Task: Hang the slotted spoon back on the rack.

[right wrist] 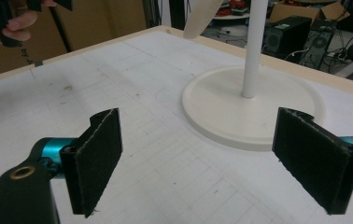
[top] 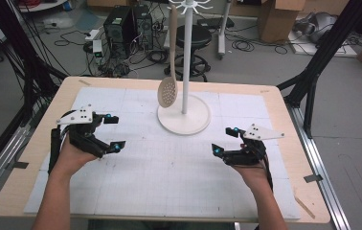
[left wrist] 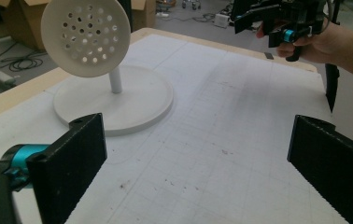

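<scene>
A white stand (top: 184,115) with a round base and a tall pole rises at the back middle of the mat. A beige slotted spoon (top: 167,91) hangs from its top hooks, its perforated bowl (left wrist: 86,36) just left of the pole. My left gripper (top: 113,132) hovers at the left of the mat, jaws wide open and empty. My right gripper (top: 224,140) is held at the right, also open with nothing between the jaws. In the left gripper view the stand base (left wrist: 118,100) lies ahead; in the right gripper view the base (right wrist: 251,107) sits between the pads.
A white gridded mat (top: 169,167) covers the wooden table (top: 35,143). Black frame legs stand at both sides of the table. Beyond its far edge are computer towers (top: 126,24), a stool (top: 193,38), cables and cardboard boxes on the floor.
</scene>
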The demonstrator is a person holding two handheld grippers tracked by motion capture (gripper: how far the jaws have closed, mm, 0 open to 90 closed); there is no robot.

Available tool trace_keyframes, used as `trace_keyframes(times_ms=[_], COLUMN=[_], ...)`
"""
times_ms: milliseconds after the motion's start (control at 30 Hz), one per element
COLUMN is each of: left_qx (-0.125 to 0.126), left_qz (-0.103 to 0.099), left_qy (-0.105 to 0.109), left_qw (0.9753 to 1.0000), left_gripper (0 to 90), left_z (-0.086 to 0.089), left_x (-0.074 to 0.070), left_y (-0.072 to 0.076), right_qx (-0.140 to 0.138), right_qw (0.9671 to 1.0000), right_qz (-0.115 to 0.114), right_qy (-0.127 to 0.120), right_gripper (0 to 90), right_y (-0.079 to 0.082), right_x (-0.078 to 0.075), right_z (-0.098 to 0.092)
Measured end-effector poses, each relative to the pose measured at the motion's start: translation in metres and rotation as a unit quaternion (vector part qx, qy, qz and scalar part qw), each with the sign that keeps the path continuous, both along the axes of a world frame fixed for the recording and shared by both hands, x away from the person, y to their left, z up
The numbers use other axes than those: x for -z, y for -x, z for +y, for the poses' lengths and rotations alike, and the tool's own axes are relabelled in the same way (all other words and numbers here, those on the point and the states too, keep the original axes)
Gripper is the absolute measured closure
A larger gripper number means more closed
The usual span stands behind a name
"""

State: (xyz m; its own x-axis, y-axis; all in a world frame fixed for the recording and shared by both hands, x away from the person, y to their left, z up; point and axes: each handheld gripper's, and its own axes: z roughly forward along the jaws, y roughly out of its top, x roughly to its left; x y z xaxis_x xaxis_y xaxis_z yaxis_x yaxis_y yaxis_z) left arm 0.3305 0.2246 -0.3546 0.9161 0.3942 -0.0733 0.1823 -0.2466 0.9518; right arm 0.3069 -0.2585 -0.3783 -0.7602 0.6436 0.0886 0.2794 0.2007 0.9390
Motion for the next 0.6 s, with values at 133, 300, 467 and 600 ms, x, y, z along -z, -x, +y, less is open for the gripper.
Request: trace_keyframes(times_ms=[133,300,467,600], left_qx=[-0.002,-0.007,-0.004,-0.01], left_qz=[0.002,0.004,0.009,0.01], left_qy=[-0.002,-0.02,-0.028,-0.027], left_qw=[1.0,0.9998,0.9996,0.9995], left_gripper=[1.7,1.7,1.7,1.7], left_z=[0.002,0.0,0.001,0.003], left_x=[0.008,0.01,0.019,0.02], left_y=[0.005,0.009,0.013,0.012], right_qx=[-0.003,-0.006,-0.007,-0.008], right_qw=[1.0,1.0,0.9999,0.9999], right_qz=[0.002,0.003,0.007,0.007], right_qy=[0.003,0.003,0.001,0.003], right_gripper=[15.4,15.4,15.4,15.4], right_y=[-0.001,-0.001,-0.001,-0.002], right_x=[0.002,0.003,0.005,0.006], right_z=[0.001,0.002,0.001,0.001])
